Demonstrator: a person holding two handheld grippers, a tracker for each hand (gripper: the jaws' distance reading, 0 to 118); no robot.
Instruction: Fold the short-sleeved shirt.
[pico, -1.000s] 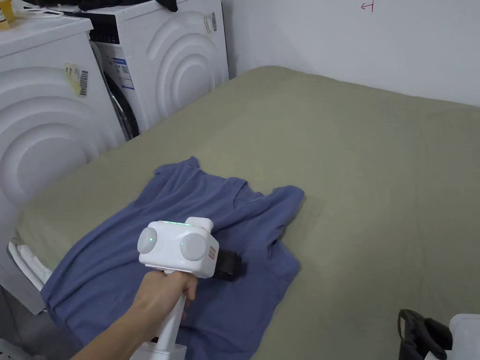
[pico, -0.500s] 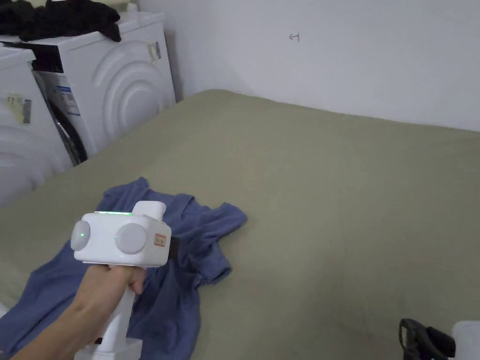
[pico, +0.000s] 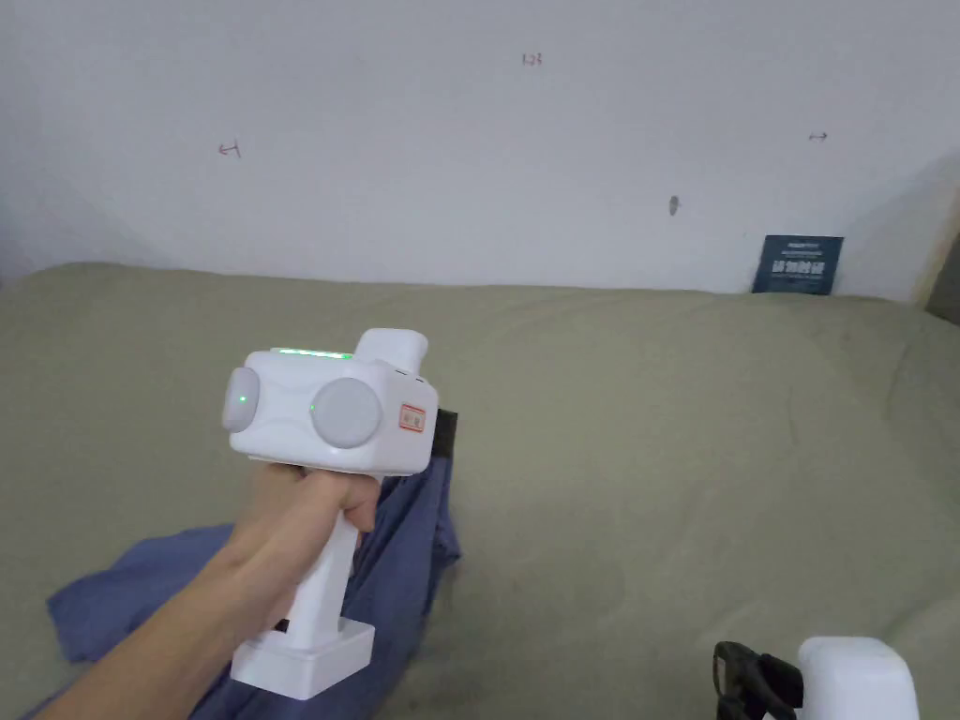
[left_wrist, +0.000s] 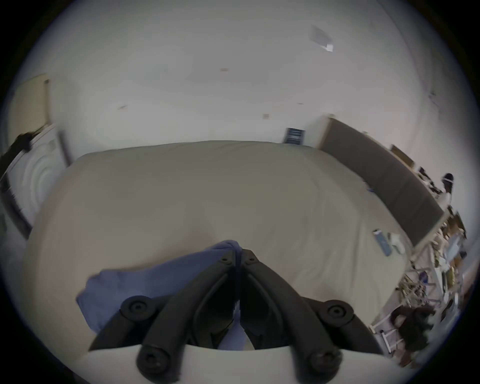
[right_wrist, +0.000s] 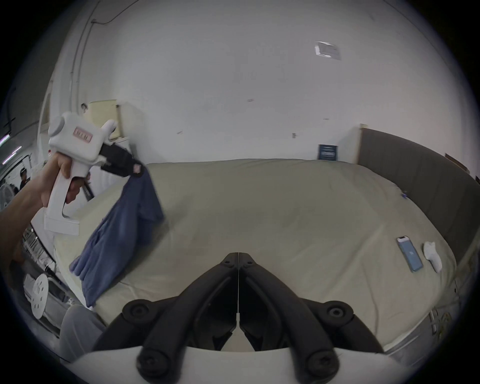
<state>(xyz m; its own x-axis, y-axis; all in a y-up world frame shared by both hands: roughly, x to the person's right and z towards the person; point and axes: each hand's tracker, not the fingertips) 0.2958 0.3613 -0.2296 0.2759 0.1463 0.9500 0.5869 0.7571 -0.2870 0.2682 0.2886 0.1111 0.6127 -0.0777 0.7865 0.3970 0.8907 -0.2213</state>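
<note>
A blue short-sleeved shirt (pico: 403, 553) hangs from my left gripper (pico: 446, 433), which is shut on a pinch of its fabric and raised above the olive bed sheet (pico: 656, 450). In the left gripper view the black jaws meet on the blue shirt (left_wrist: 155, 280) at the left gripper (left_wrist: 237, 253). The right gripper view shows the left gripper (right_wrist: 137, 169) lifting the shirt (right_wrist: 122, 233), whose lower part trails over the bed's near left edge. My right gripper (right_wrist: 238, 256) is shut with nothing in it, low at the near right (pico: 750, 680).
The bed (right_wrist: 285, 207) stretches wide toward a white wall (pico: 469, 141). A dark headboard (right_wrist: 415, 176) runs along the right. A phone (right_wrist: 410, 253) and a white sock (right_wrist: 432, 256) lie near the right edge. A washing machine (left_wrist: 33, 176) stands left of the bed.
My left gripper has risen and swung right with the shirt, pulling most of it up off the sheet. The head camera has turned right, away from the washing machines.
</note>
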